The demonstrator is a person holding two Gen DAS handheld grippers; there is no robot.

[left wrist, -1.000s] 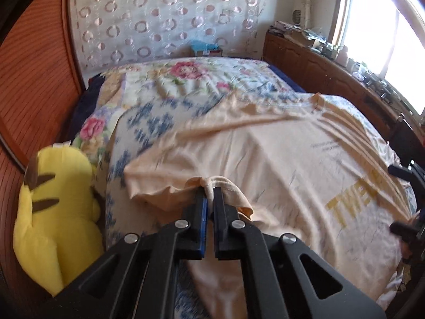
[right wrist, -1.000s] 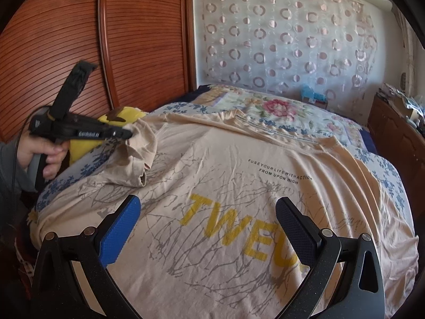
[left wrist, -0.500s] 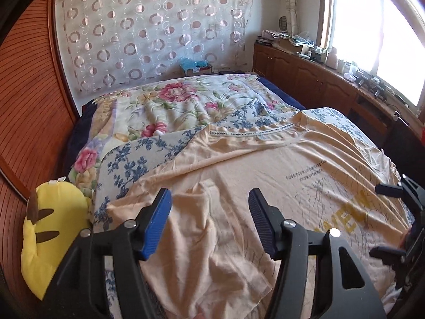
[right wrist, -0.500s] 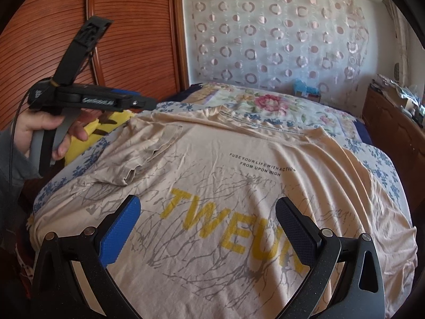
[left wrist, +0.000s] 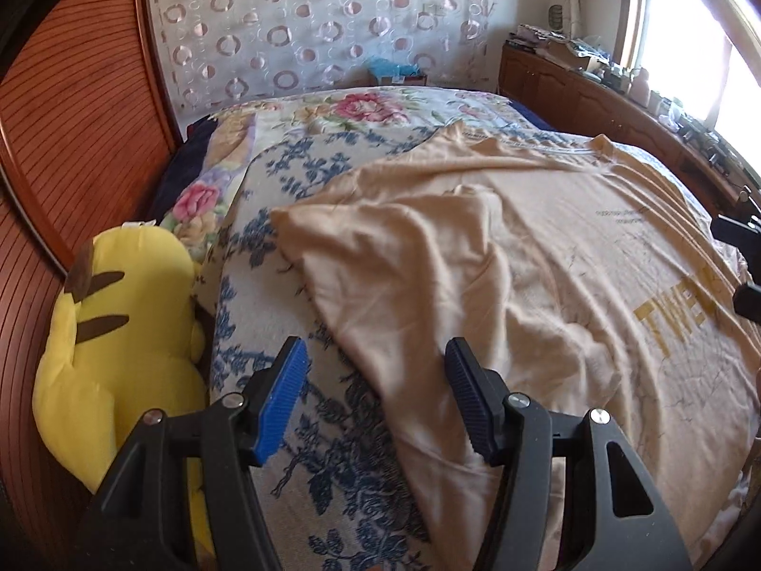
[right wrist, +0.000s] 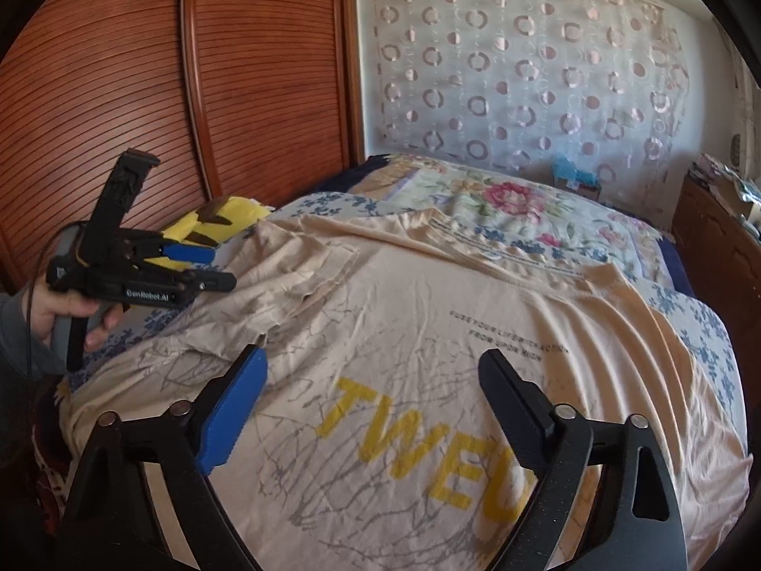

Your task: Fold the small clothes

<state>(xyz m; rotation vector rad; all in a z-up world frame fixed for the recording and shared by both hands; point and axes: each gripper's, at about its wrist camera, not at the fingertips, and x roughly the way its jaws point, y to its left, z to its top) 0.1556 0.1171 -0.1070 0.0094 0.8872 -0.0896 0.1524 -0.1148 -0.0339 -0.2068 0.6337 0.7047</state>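
Observation:
A peach T-shirt (right wrist: pixel 475 342) with yellow letters lies spread face up on the bed; it also shows in the left wrist view (left wrist: pixel 547 257). Its left sleeve (left wrist: pixel 380 238) is folded inward over the body, rumpled. My left gripper (left wrist: pixel 375 376) is open and empty, just above the shirt's left edge; it shows from the side in the right wrist view (right wrist: pixel 200 266), held in a hand. My right gripper (right wrist: pixel 371 390) is open and empty, above the shirt's lower front by the letters.
A yellow plush toy (left wrist: pixel 119 333) lies at the bed's left edge against a wooden slatted wardrobe (right wrist: pixel 142 95). A floral bedspread (left wrist: pixel 333 119) covers the bed. A wooden cabinet (left wrist: pixel 618 109) with clutter runs under the window on the right.
My left gripper let go of the sleeve, opened and drew back to the left; the sleeve now lies folded on the shirt. My right gripper stayed open, almost still.

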